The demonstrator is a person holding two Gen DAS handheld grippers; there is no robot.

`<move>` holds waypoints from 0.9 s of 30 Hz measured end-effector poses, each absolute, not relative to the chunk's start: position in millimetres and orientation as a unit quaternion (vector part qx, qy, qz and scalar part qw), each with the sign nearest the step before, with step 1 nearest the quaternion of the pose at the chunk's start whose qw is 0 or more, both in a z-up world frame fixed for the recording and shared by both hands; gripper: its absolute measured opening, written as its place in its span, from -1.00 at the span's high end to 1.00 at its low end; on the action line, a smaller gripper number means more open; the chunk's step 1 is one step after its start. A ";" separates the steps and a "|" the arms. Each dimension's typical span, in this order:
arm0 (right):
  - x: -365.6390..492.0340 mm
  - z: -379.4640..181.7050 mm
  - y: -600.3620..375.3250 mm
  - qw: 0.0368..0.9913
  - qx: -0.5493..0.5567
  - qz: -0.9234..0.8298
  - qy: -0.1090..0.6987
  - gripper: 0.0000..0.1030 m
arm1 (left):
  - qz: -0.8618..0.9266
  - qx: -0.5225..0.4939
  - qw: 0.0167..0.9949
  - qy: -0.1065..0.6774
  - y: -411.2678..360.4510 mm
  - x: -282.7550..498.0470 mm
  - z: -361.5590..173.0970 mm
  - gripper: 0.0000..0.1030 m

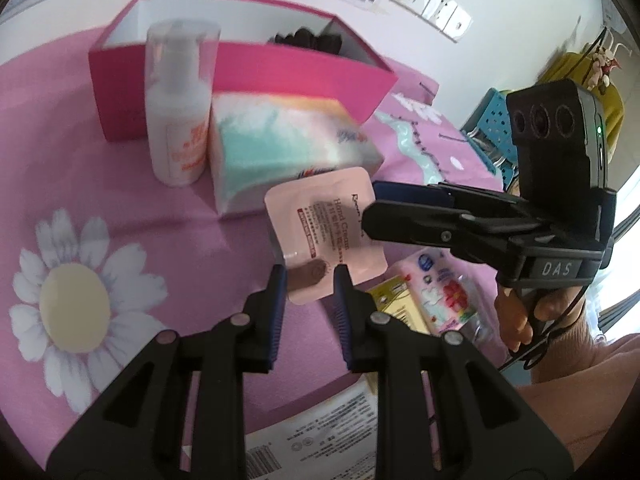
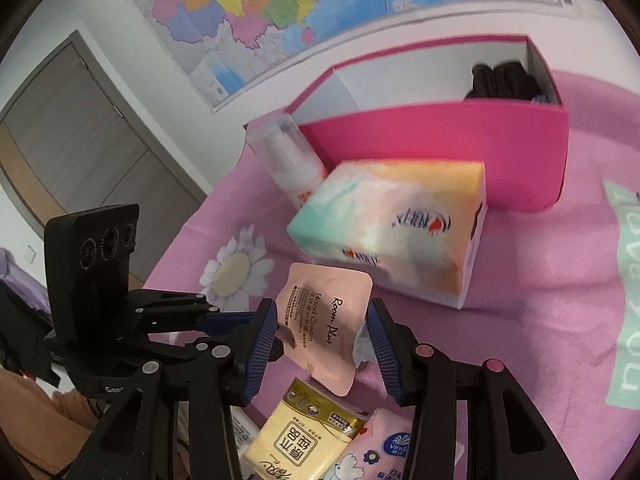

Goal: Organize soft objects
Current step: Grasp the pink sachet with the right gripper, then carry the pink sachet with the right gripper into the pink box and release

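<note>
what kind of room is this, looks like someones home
Probably a bedroom at home: the items sit on a pink daisy-print bedsheet, a wall map hangs above, and an interior door stands beside it.

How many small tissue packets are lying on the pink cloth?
2: a yellow tissue packet and a pink flowered tissue packet, side by side nearest the grippers. Others may be hidden.

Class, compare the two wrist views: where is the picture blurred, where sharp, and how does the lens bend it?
Left wrist: the pump bottle and tissue box are smeared, the hand cream sachet print legible. Right wrist: the sachet reads sharply, the pink box softer; both views bulge, with dark corners.
</note>
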State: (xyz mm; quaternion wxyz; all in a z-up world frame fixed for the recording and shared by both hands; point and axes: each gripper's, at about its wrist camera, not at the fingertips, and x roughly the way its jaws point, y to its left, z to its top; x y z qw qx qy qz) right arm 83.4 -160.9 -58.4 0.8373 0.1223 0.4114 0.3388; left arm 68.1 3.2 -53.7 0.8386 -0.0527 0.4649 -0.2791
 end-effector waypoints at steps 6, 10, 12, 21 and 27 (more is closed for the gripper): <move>84.1 -33.5 -167.4 0.850 0.120 0.340 0.383 0.06 | -0.277 -0.039 0.854 0.438 -1.9 73.8 -26.8 0.52; 91.2 -17.1 -173.9 0.858 0.120 0.340 0.366 0.06 | -0.274 -0.032 0.861 0.427 -8.4 87.7 -9.3 0.52; 96.9 -8.0 -178.4 0.861 0.123 0.340 0.357 0.06 | -0.272 -0.031 0.866 0.418 -11.3 97.7 1.6 0.52; 131.8 26.6 -189.8 0.877 0.132 0.334 0.320 0.06 | -0.243 -0.014 0.888 0.389 -22.2 141.3 36.0 0.52; 169.1 35.7 -191.5 0.880 0.142 0.325 0.316 0.06 | -0.223 -0.019 0.892 0.393 -23.5 177.2 45.3 0.52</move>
